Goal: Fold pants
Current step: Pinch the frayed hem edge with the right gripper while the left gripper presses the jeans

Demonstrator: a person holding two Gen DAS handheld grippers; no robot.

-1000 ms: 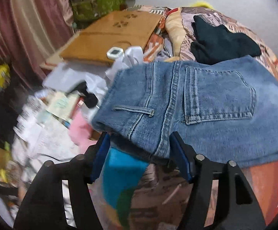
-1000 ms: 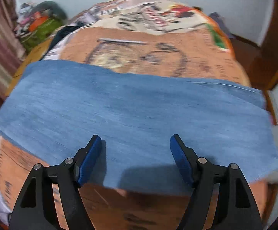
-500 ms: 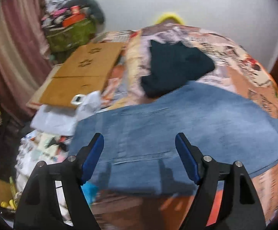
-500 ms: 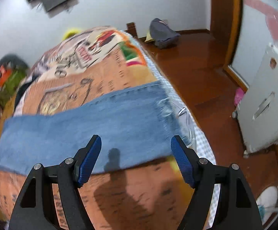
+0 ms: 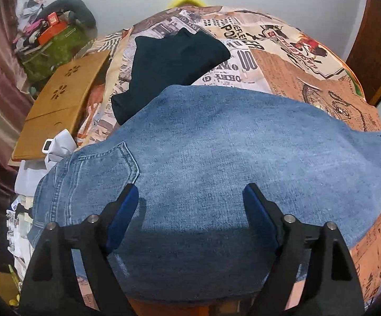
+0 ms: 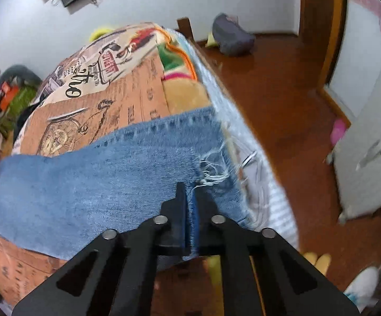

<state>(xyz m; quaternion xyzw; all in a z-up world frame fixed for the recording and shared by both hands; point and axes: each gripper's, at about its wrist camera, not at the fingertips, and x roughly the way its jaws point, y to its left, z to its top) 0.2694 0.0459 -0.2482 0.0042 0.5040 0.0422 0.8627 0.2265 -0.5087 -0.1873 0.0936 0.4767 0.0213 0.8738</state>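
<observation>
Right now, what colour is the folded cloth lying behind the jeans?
The folded cloth is very dark, blackish teal. The left wrist view shows it best.

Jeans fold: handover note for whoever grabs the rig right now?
Right hand-held gripper: shut on the jeans at the frayed hem end, near the bed's edge.
Left hand-held gripper: jaws opening, over the mid-leg denim just past the back pocket, gripping nothing.
Jeans lie flat across the printed bedspread, legs stacked; a dark folded garment sits beyond them.
Done: lengthwise fold, hem gripped.
Left: probably bring the hem toward the waist, then flatten.
</observation>
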